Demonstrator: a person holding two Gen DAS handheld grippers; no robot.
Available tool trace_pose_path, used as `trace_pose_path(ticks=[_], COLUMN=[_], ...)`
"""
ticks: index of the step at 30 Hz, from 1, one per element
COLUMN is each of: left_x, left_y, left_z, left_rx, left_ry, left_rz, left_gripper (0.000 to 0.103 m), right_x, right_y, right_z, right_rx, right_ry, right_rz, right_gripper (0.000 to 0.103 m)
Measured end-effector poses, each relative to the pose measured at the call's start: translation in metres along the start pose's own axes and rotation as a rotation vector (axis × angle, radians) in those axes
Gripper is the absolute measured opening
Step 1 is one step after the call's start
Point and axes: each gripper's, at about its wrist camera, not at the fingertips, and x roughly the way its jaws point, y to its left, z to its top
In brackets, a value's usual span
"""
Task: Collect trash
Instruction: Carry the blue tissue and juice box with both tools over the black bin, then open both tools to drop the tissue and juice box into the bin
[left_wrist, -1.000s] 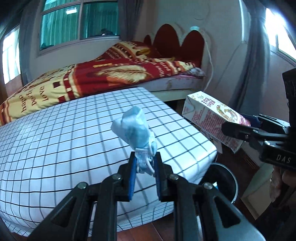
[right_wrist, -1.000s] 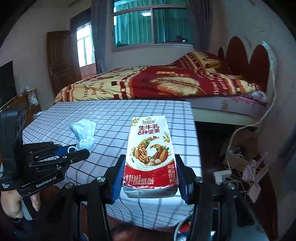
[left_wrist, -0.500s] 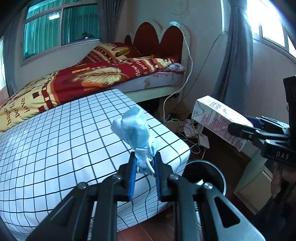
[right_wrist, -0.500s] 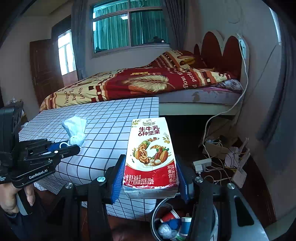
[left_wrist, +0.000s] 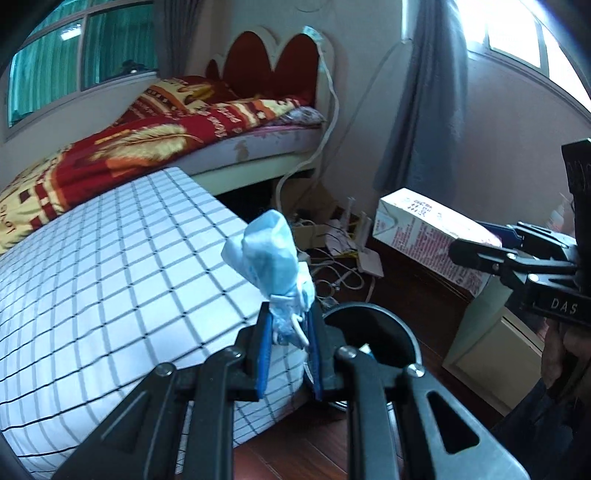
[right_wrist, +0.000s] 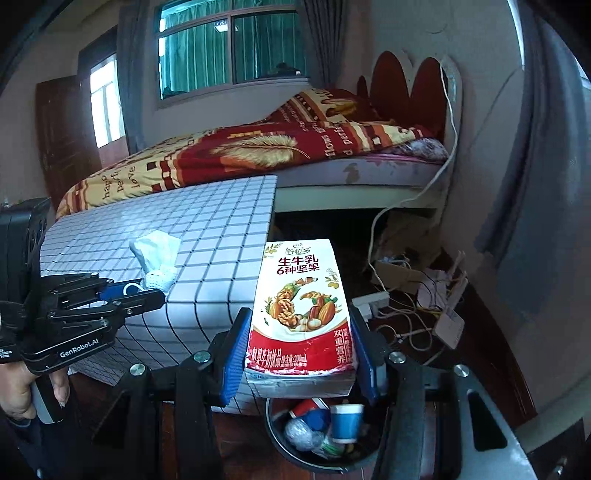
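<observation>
My left gripper is shut on a crumpled light-blue face mask, held in the air just left of a round black trash bin on the floor. My right gripper is shut on a red-and-white milk carton, held right above the same bin, which holds a blue paper cup and other trash. The carton also shows in the left wrist view, and the mask in the right wrist view.
A table with a white checked cloth stands left of the bin. A bed with a red and yellow blanket lies behind. Cables and a power strip clutter the floor by the wall. A pale box stands right of the bin.
Both grippers have swung right, off the table edge, with their loads. The bin has come into view under the carton and beside the mask.
</observation>
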Motion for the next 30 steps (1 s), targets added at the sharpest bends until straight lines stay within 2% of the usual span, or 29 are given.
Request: trace_pose_path(ticks=[10, 17, 23, 30], left_x=[0.035, 0.068, 0.105, 0.137], left_y=[-0.037, -0.059, -0.064, -0.064], left_z=[-0.013, -0.027, -0.042, -0.066], left_rx=[0.035, 0.064, 0.057, 0.024], left_ry=[0.074, 0.154, 0.233, 0.302], left_rz=[-0.094, -0.155, -0.197, -0.243], left_gripper=[0.019, 0.019, 0.019, 0.019], right_x=[-0.007, 0.005, 0.042, 0.08], right_y=[-0.039, -0.066, -0.083, -0.089], right_z=[-0.037, -0.071, -0.104, -0.124], right_rx=[0.058, 0.09, 0.113, 0.089], right_ry=[0.059, 0.124, 0.201, 0.267], right_rz=[-0.075, -0.08, -0.049, -0.01], right_gripper=[0.053, 0.053, 0.053, 0.053])
